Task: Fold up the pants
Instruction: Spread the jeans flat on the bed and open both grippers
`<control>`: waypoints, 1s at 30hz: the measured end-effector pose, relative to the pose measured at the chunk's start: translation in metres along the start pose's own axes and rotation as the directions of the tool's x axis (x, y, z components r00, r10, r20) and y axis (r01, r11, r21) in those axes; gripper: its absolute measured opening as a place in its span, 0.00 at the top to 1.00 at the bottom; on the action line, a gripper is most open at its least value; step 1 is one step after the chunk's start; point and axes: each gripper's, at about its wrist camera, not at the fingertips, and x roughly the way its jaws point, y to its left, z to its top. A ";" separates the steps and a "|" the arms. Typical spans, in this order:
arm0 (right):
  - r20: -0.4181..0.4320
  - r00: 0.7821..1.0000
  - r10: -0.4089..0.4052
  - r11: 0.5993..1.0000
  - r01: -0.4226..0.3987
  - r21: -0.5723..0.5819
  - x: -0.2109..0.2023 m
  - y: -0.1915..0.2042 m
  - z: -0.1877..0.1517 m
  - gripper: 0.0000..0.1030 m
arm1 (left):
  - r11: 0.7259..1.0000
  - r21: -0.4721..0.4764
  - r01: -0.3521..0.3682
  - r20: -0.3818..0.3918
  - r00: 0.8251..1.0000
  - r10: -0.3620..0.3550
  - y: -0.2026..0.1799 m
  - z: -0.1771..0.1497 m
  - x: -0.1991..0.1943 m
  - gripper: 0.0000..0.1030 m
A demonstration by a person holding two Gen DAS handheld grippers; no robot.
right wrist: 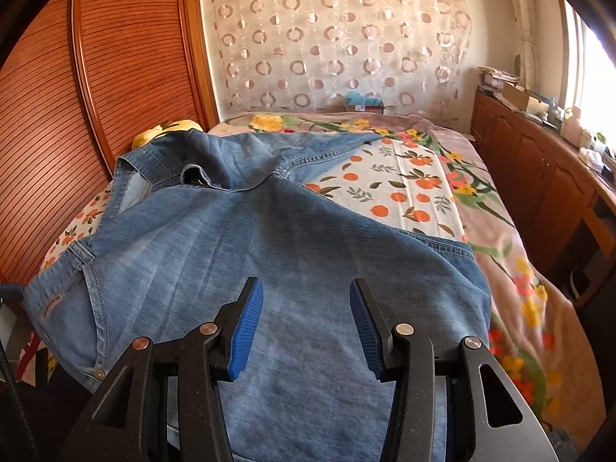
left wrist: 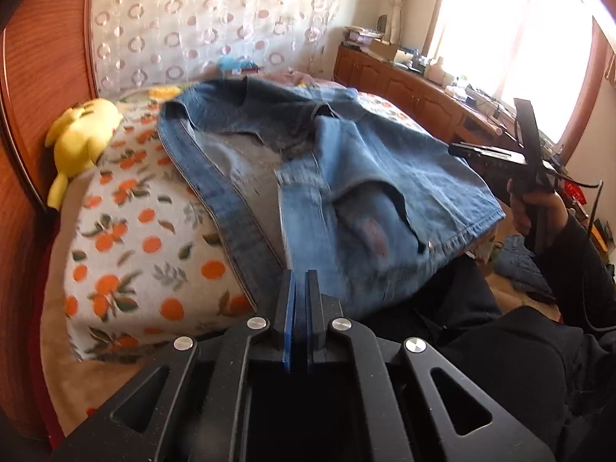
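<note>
Blue denim pants (left wrist: 346, 177) lie spread and partly doubled over on the bed, the waistband with a button at the near edge (left wrist: 427, 244). My left gripper (left wrist: 300, 281) is shut at the near edge of the denim; whether cloth sits between its pads is not visible. In the right wrist view the pants (right wrist: 231, 238) fill the near bed. My right gripper (right wrist: 306, 288) is open just above the denim, nothing between its blue pads. That gripper also shows, hand-held, at the right of the left wrist view (left wrist: 531, 161).
The bed has an orange-print cover (right wrist: 404, 188) over a floral blanket (right wrist: 512, 269). A yellow plush toy (left wrist: 81, 134) lies by the wooden wardrobe (right wrist: 77, 96). Wooden cabinets (right wrist: 539, 177) with clutter run under the window on the right. More denim lies on the floor (left wrist: 519, 265).
</note>
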 end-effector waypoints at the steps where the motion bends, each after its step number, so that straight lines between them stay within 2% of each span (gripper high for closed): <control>1: 0.002 1.000 0.003 1.000 -0.003 -0.001 0.000 0.001 0.000 0.53 | 1.000 -0.001 -0.004 0.006 1.000 0.004 0.000 0.001 -0.003 0.91; 3: 0.001 1.000 0.006 1.000 -0.006 -0.005 0.002 0.002 0.002 0.53 | 1.000 -0.014 -0.011 0.019 1.000 0.011 0.004 0.007 -0.002 0.90; 5: 0.001 1.000 0.011 1.000 -0.011 -0.012 0.004 0.004 0.002 0.53 | 1.000 -0.017 -0.008 0.029 1.000 0.008 0.007 0.012 0.001 0.84; 10: 0.005 1.000 0.027 0.999 -0.027 -0.018 0.012 0.007 0.003 0.53 | 1.000 -0.005 -0.025 0.052 0.998 0.025 0.013 0.025 0.016 0.60; 12: -0.001 1.000 0.031 0.999 -0.031 -0.019 0.017 0.008 0.004 0.50 | 0.999 0.003 -0.037 0.058 0.998 0.037 0.017 0.033 0.024 0.59; 14: -0.007 0.999 0.035 0.999 -0.035 -0.030 0.025 0.009 0.008 0.40 | 0.998 0.014 -0.054 0.068 0.996 0.053 0.025 0.044 0.033 0.58; 17: -0.018 0.999 0.039 0.998 -0.040 -0.048 0.038 0.011 0.015 0.32 | 0.997 0.004 -0.077 0.075 0.994 0.076 0.042 0.062 0.045 0.58; 23: -0.041 0.999 0.030 0.996 -0.034 -0.086 0.060 0.012 0.038 0.32 | 0.989 -0.020 -0.147 0.076 0.986 0.148 0.084 0.098 0.077 0.57; 26: -0.043 0.998 0.038 0.996 -0.041 -0.083 0.068 0.004 0.057 0.31 | 0.983 -0.042 -0.180 0.060 0.981 0.183 0.105 0.111 0.093 0.57; 30: -0.050 0.999 0.007 0.995 -0.012 -0.102 0.088 -0.011 0.085 0.32 | 0.974 -0.086 -0.208 0.048 0.976 0.213 0.135 0.126 0.111 0.57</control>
